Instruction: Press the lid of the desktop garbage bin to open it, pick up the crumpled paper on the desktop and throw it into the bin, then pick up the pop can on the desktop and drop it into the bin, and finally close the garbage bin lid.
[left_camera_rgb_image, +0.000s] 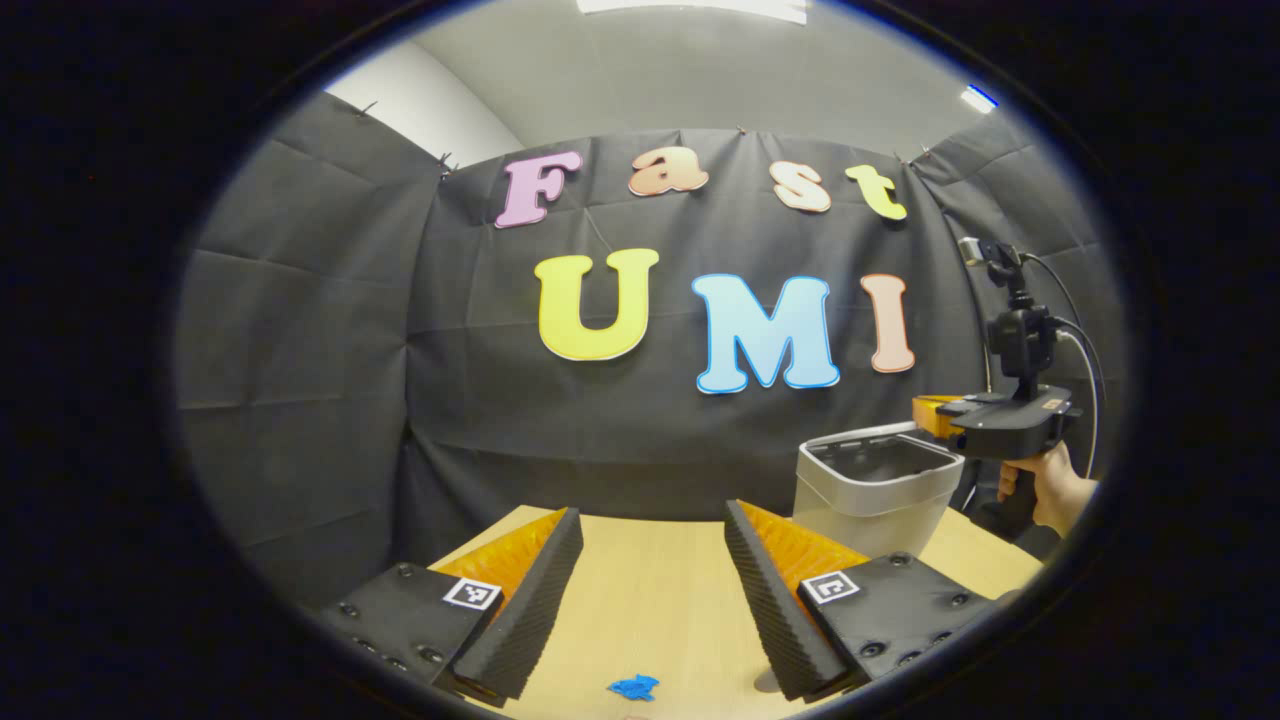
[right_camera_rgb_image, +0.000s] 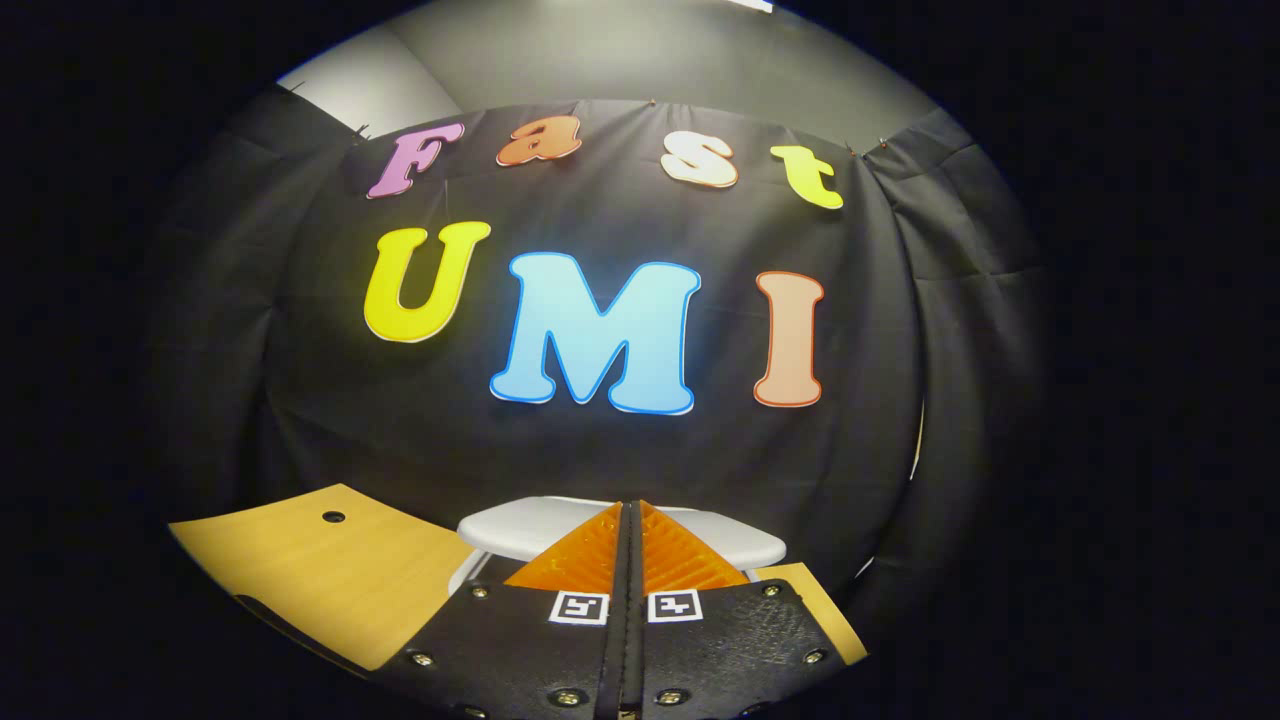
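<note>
My right hand-held gripper (right_camera_rgb_image: 622, 520), fingers together, hovers above the bin (left_camera_rgb_image: 876, 490), which looks open; the left hand-held gripper (left_camera_rgb_image: 650, 590) waits spread. I'd press straight down, gently.

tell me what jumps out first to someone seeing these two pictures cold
In the left gripper view, the pale bin stands with its top open at the far right of the wooden table, with the right gripper, held by a hand, just over its rim. The left gripper is spread wide above the table, a small blue scrap lying below it. In the right gripper view, closed fingers point over the bin.
</note>
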